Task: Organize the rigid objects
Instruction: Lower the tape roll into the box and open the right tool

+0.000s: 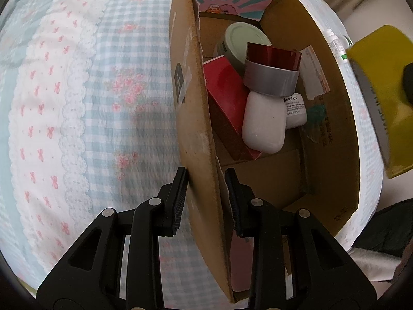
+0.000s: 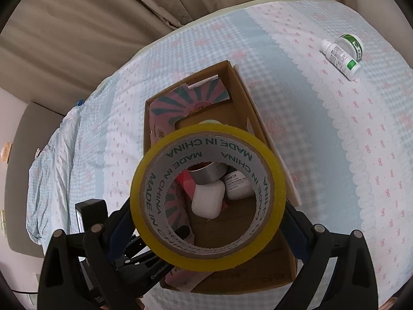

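A cardboard box (image 1: 333,129) lies on the bed and holds a grey tape roll (image 1: 271,80), a white case (image 1: 263,124), a red box (image 1: 227,98), a pale green lidded jar (image 1: 242,41) and a white Metal DX jar (image 1: 296,111). My left gripper (image 1: 206,193) is shut on the box's left wall (image 1: 196,129). My right gripper (image 2: 206,214) is shut on a yellow tape roll (image 2: 206,199) and holds it above the box (image 2: 260,276). The yellow roll shows at the right edge of the left wrist view (image 1: 382,98).
A white bottle (image 2: 340,59) and a small green-and-white tub (image 2: 352,42) lie on the blue-and-pink bedspread (image 2: 335,155) at the far right. Beige curtains (image 2: 90,25) hang behind the bed. The bed edge drops off to the left.
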The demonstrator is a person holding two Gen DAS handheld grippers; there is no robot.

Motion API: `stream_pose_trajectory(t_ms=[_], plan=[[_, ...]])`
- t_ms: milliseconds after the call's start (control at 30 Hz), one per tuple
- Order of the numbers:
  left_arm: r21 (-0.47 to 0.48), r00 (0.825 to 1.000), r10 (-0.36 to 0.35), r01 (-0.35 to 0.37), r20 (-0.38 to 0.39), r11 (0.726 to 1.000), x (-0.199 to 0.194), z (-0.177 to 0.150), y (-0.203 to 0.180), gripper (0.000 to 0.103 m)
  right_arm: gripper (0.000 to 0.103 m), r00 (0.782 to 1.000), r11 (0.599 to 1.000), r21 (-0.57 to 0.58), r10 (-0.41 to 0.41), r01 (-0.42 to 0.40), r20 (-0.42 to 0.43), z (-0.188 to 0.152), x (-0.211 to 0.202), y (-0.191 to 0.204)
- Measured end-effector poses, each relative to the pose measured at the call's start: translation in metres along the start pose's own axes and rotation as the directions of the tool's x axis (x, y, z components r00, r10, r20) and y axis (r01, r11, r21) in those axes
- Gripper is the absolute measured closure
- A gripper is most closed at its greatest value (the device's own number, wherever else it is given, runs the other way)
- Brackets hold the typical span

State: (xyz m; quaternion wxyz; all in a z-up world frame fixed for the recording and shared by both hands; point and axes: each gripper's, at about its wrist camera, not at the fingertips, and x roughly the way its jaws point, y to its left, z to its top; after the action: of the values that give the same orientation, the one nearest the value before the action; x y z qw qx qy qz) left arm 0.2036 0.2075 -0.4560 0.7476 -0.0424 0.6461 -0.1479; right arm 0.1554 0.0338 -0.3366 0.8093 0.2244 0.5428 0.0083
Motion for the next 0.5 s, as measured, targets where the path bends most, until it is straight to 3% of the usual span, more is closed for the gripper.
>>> stream_pose_trajectory(t_ms=[167, 300, 500], plan=[[0.004, 1.000, -0.003, 0.003, 0.001, 1.000, 0.000, -0.001, 0.000, 0.076, 0.000, 0.998, 0.999, -0.026, -0.032, 0.031, -0.047, -0.004, 0.014, 0.003], [0.013, 1.000, -0.007, 0.007, 0.003, 1.000, 0.000, -0.002, 0.000, 0.076, 0.000, 1.000, 1.000, -0.012, 0.008, -0.008, 0.018, -0.006, 0.006, 0.000], [0.020, 1.000, -0.009, 0.009, 0.005, 1.000, -0.002, -0.003, 0.000, 0.076, 0.000, 0.999, 0.997, -0.066, -0.035, 0.037, 0.031, -0.011, 0.003, 0.004]])
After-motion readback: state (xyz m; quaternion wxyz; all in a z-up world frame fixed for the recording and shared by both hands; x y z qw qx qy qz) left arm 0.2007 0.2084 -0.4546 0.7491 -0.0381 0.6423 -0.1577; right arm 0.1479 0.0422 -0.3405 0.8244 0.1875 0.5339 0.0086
